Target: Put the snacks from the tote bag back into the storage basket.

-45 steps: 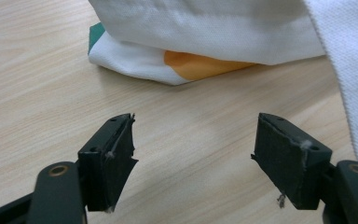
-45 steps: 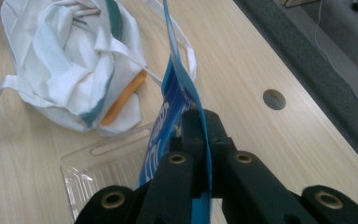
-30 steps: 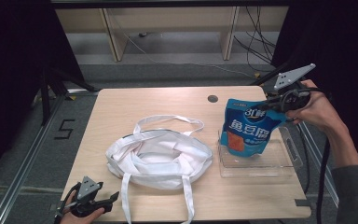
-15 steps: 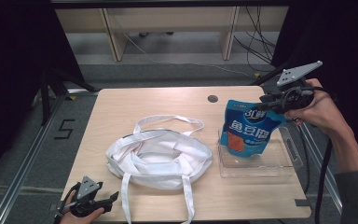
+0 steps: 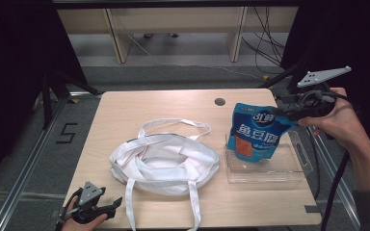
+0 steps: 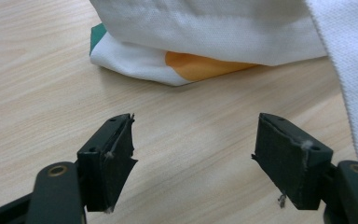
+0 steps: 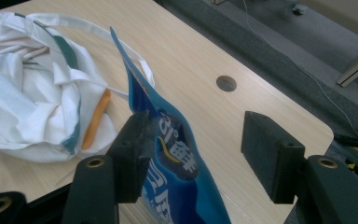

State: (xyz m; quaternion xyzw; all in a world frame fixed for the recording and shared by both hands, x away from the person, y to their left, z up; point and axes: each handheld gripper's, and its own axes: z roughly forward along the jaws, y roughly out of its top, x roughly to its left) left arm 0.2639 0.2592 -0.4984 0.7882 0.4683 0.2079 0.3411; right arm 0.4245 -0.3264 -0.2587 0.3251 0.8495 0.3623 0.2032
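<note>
One blue pouch (image 5: 257,137) stands in one clear tray (image 5: 294,173), right of one white bag (image 5: 166,159) on the counter (image 5: 125,110). The right tongs (image 5: 280,113) have just been opening, pouch loose between; the left tongs (image 5: 113,204) gape empty.

blue snack pouch (image 5: 258,135), white tote bag (image 5: 166,160)

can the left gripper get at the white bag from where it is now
Probably yes: the left gripper sits at the table's near edge with its jaws open, and only bare wood lies between it and the white bag.
</note>
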